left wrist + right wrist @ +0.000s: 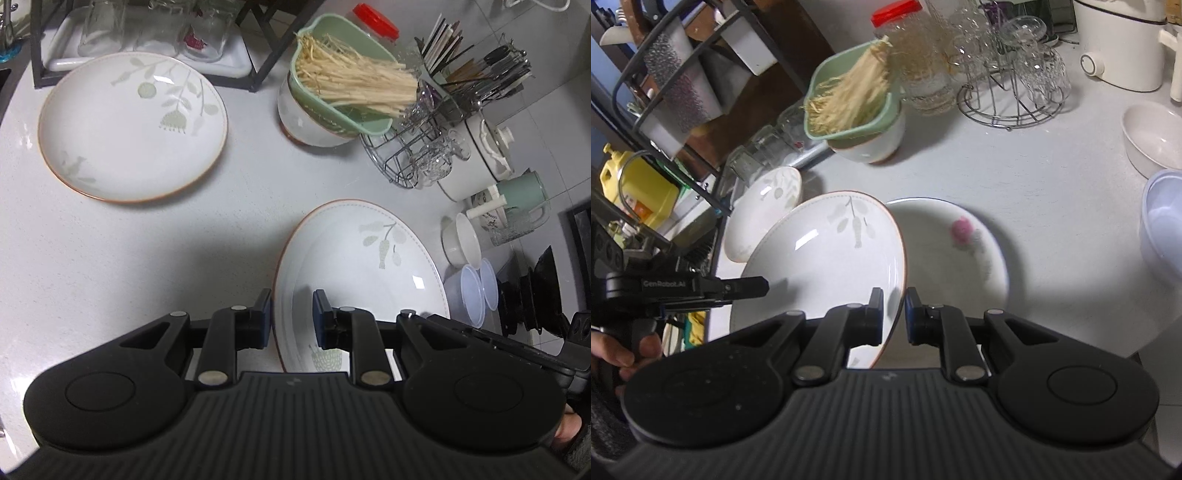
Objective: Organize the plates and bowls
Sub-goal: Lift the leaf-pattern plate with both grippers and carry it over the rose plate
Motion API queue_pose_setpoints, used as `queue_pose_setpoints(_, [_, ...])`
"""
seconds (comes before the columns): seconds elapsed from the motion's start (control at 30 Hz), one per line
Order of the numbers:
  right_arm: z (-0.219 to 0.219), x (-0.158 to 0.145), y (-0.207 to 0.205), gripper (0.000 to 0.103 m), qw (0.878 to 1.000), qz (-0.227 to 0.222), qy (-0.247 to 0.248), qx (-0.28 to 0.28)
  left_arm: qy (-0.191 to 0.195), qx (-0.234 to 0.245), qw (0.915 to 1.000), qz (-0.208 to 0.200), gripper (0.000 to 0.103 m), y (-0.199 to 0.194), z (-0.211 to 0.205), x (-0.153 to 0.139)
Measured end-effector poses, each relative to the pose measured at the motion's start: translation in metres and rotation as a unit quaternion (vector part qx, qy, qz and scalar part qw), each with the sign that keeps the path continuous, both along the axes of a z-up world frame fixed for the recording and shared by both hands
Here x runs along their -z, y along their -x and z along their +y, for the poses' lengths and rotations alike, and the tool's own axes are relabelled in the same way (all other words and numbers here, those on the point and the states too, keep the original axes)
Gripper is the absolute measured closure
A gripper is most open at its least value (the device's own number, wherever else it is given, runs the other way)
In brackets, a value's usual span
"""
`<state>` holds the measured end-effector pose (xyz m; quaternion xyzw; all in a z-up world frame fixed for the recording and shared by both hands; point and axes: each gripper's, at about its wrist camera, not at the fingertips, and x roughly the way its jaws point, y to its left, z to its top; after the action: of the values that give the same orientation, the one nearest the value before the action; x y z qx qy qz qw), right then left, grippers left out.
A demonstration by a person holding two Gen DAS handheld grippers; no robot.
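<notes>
White leaf-print plate (pixel 820 254) tilts on edge, clamped by both grippers.

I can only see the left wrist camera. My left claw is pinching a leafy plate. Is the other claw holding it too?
Observer: Yes. The right claw is shut on the opposite rim of the leafy plate.
Child: Is anything hiding behind the plate that I can't see?
Observer: A plate with a pink flower lies on the counter, just past the rim that the right claw grips.
Child: Anything else?
Observer: A yellow bottle stands at the far left of the right wrist view.
</notes>
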<state>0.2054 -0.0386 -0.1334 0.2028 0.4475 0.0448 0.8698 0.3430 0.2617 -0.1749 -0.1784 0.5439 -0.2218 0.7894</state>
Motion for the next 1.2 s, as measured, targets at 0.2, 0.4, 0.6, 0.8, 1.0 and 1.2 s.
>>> queue_pose_setpoints(0.2, [-0.031, 0.017, -0.011, 0.088, 1.0, 0.007, -0.002, -0.018, -0.031, 0.0, 0.9995, 0.009, 0.079, -0.008, -0.033, 0.009])
queue_pose_setpoints(0.4, [-0.052, 0.03, -0.017, 0.088, 0.999, 0.009, -0.006, -0.033, -0.076, 0.006, 0.9971, 0.005, 0.079, -0.01, -0.061, 0.015])
queue_pose_setpoints(0.6, [-0.059, 0.031, -0.023, 0.088, 0.999, -0.002, -0.002, -0.052, -0.114, -0.003, 0.9934, 0.015, 0.079, -0.002, -0.074, 0.02])
queue_pose_setpoints(0.8, [-0.059, 0.035, -0.025, 0.088, 0.998, -0.009, 0.0, -0.055, -0.129, -0.009, 0.9911, 0.029, 0.079, 0.003, -0.077, 0.031])
queue_pose_setpoints(1.0, [-0.059, 0.038, -0.028, 0.088, 0.998, -0.02, 0.011, -0.064, -0.153, -0.01, 0.9879, 0.022, 0.079, 0.001, -0.084, 0.029])
queue_pose_setpoints(1.2, [-0.055, 0.035, -0.034, 0.087, 0.996, -0.017, 0.031, -0.084, -0.166, -0.011, 0.9858, 0.024, 0.075, 0.005, -0.089, 0.026])
